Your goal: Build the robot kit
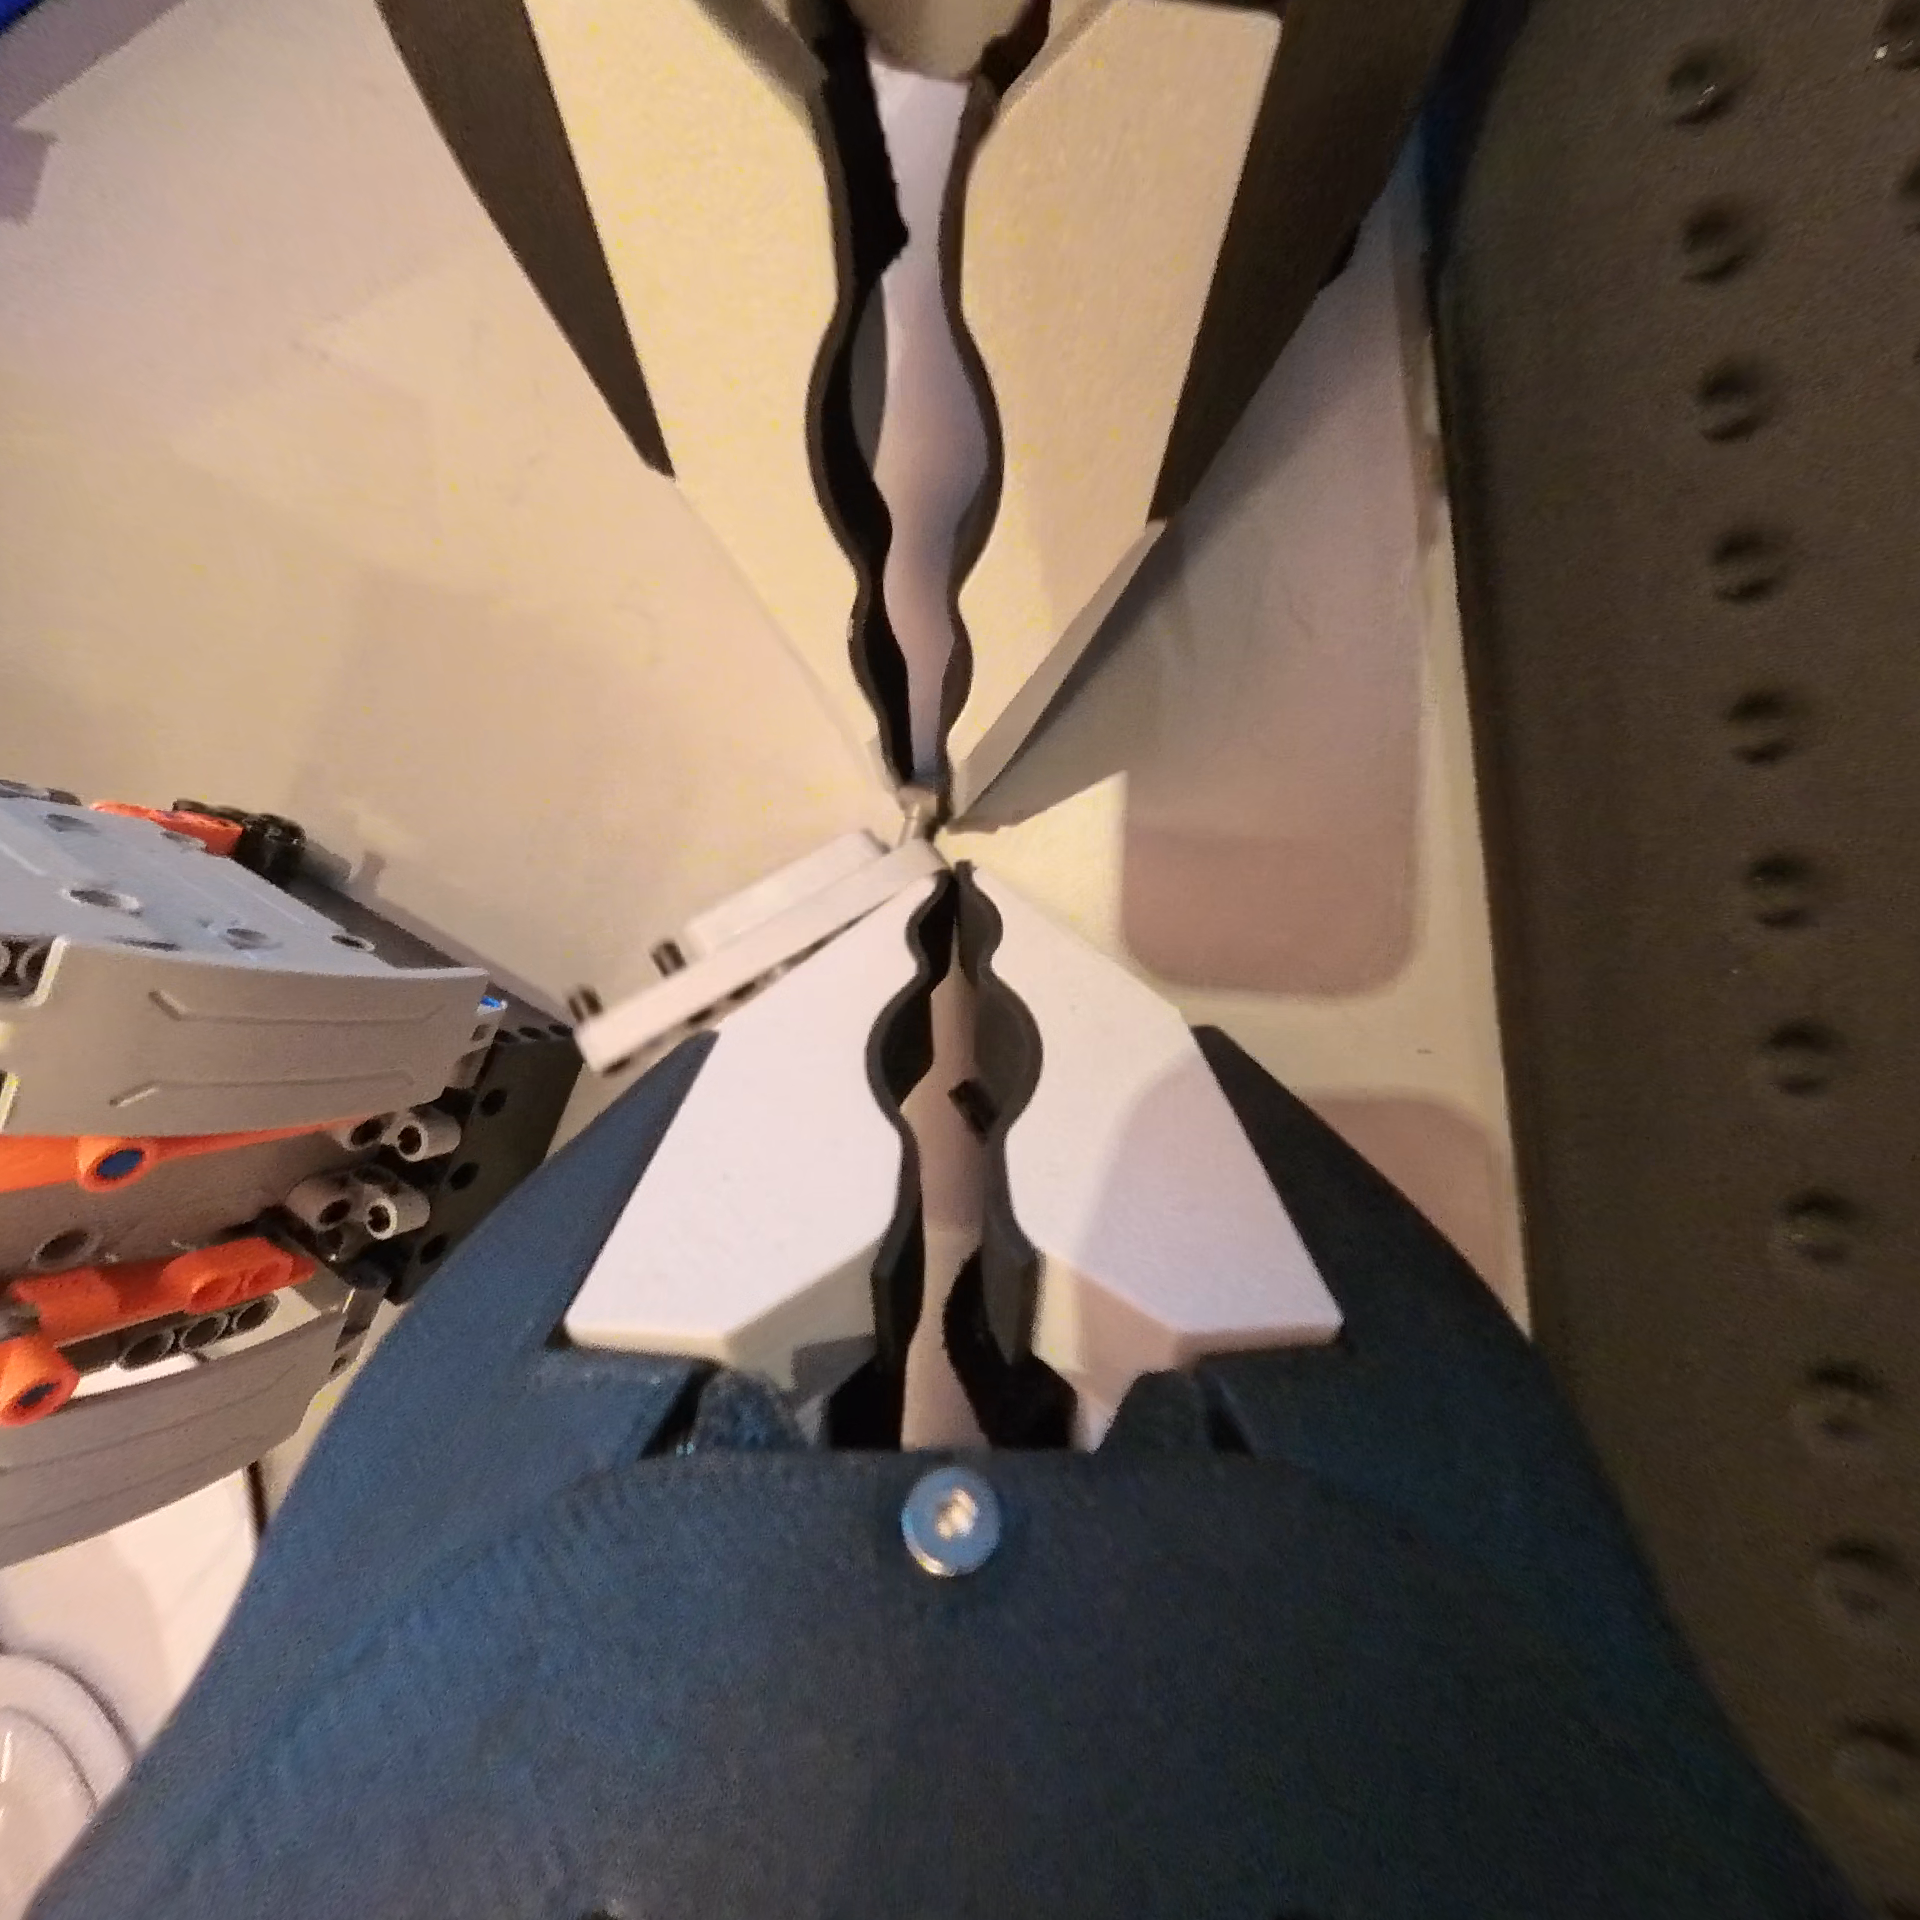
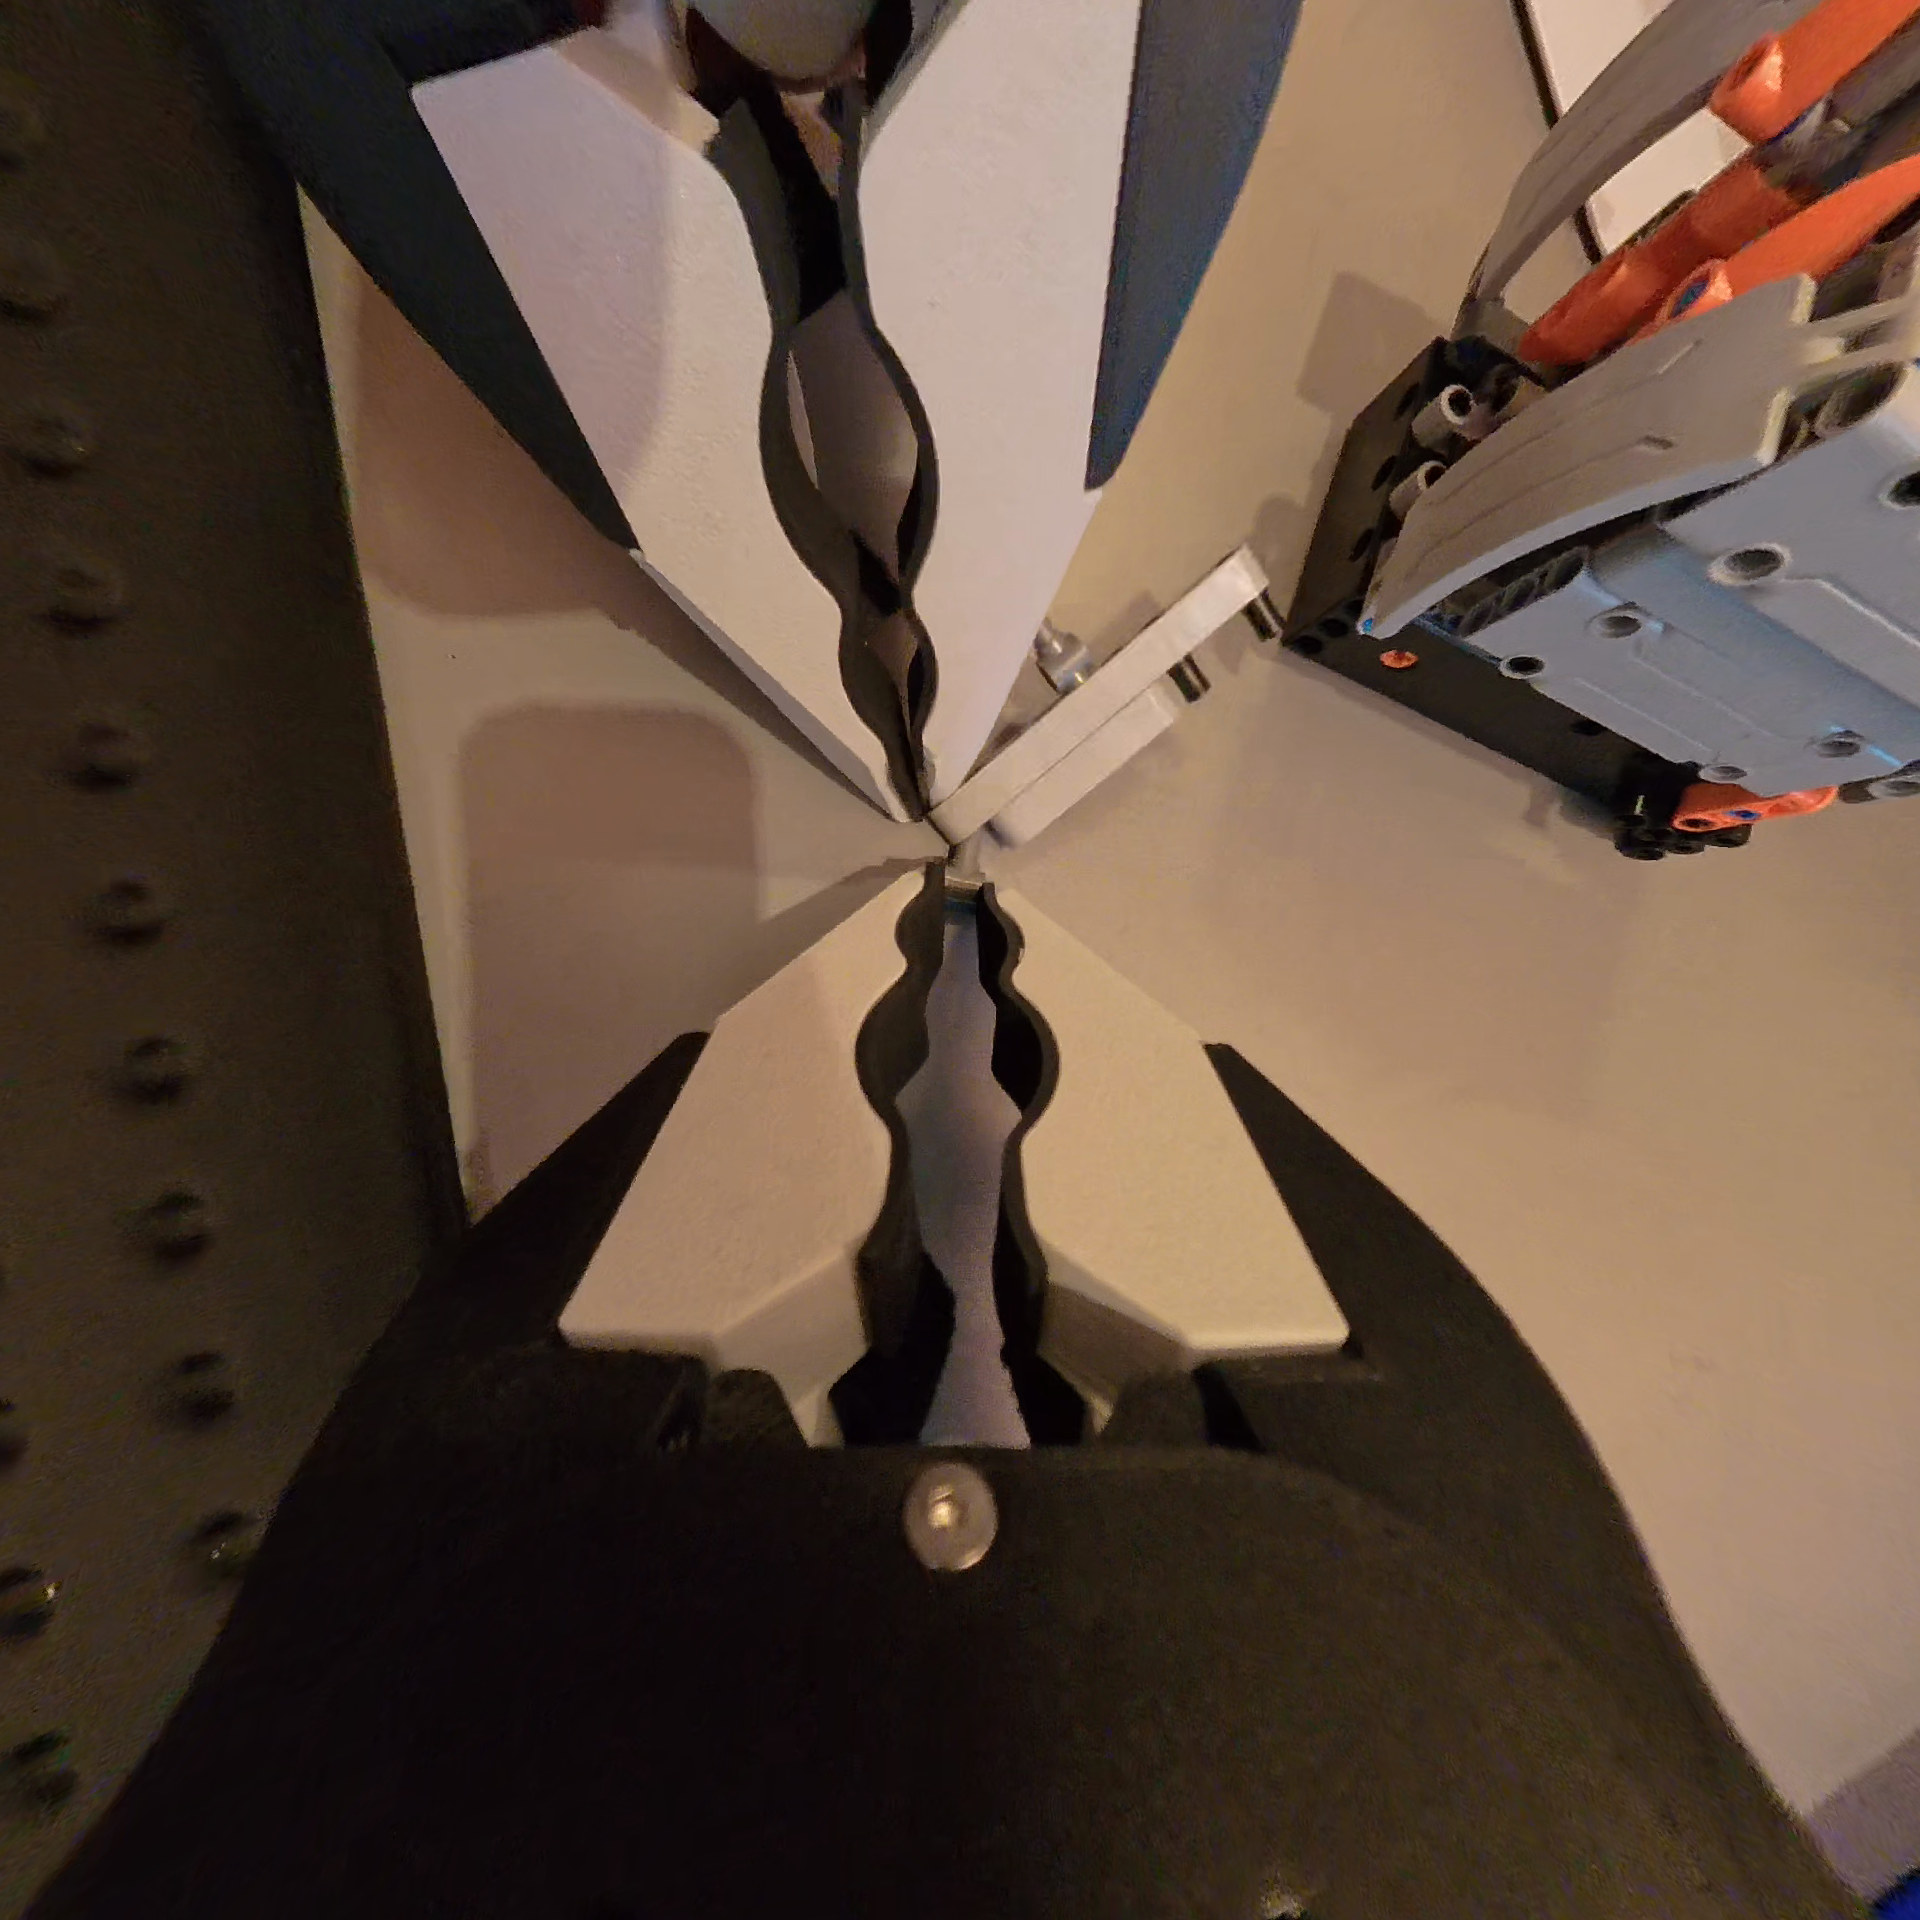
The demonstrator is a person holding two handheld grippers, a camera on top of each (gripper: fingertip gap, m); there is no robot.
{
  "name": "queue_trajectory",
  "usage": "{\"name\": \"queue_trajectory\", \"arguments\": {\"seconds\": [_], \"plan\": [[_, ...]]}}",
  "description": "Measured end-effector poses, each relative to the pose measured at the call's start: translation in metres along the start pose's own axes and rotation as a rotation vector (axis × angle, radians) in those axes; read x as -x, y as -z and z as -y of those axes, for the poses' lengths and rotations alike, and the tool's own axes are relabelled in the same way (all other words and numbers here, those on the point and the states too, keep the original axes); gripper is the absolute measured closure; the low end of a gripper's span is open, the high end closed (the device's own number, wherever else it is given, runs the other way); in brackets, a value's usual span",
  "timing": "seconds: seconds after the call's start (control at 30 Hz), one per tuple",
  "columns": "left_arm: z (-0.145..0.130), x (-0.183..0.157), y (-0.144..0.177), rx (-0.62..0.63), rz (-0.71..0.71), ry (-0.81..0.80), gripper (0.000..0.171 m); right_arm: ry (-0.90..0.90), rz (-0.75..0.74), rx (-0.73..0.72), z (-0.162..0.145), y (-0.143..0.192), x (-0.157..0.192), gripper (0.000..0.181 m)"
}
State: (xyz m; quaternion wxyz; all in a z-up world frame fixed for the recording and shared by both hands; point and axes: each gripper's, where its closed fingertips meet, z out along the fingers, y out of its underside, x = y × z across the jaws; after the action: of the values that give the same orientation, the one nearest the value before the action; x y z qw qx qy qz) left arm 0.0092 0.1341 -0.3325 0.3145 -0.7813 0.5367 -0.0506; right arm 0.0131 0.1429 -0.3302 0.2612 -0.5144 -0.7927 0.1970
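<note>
In the left wrist view, the left gripper (image 1: 940,883) has its fingers (image 1: 1101,1174) pressed nearly together, pinching the tip of a flat grey beam piece (image 1: 748,956) that slants away to the left over the cream table (image 1: 312,582). The other gripper (image 1: 925,800) meets it tip to tip from above, fingers likewise closed on a small grey pin. A grey, black and orange brick-built model (image 1: 218,1122) lies just beside the beam's far end, towards the table's left edge. A dark perforated mat (image 1: 1714,935) borders the table's right edge.

In the right wrist view, the right gripper (image 2: 961,883) pinches a small grey pin (image 2: 964,881) at its fingertips. The opposite gripper (image 2: 920,800) holds the grey beam piece (image 2: 1101,717), which points at the brick-built model (image 2: 1621,582) near the table's (image 2: 1455,1143) far right corner. The perforated mat (image 2: 156,935) runs along the left edge.
</note>
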Motion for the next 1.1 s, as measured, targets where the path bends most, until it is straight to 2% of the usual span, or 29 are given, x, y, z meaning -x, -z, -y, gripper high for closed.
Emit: {"name": "queue_trajectory", "arguments": {"seconds": [0.27, 0.87, 1.1], "plan": [[-0.0046, 0.0023, 0.0030, 0.006, -0.009, 0.017, 0.171, 0.046, 0.040, -0.031, 0.0024, -0.0002, 0.0055, 0.179], [-0.0052, 0.0044, 0.0025, -0.022, -0.066, 0.073, 0.171, 0.126, -0.009, -0.040, 0.0049, -0.0025, 0.0013, 0.179], [-0.0068, 0.0055, 0.0033, -0.034, -0.094, 0.117, 0.171, 0.022, 0.059, -0.069, 0.0054, -0.0039, 0.0004, 0.178]]}}
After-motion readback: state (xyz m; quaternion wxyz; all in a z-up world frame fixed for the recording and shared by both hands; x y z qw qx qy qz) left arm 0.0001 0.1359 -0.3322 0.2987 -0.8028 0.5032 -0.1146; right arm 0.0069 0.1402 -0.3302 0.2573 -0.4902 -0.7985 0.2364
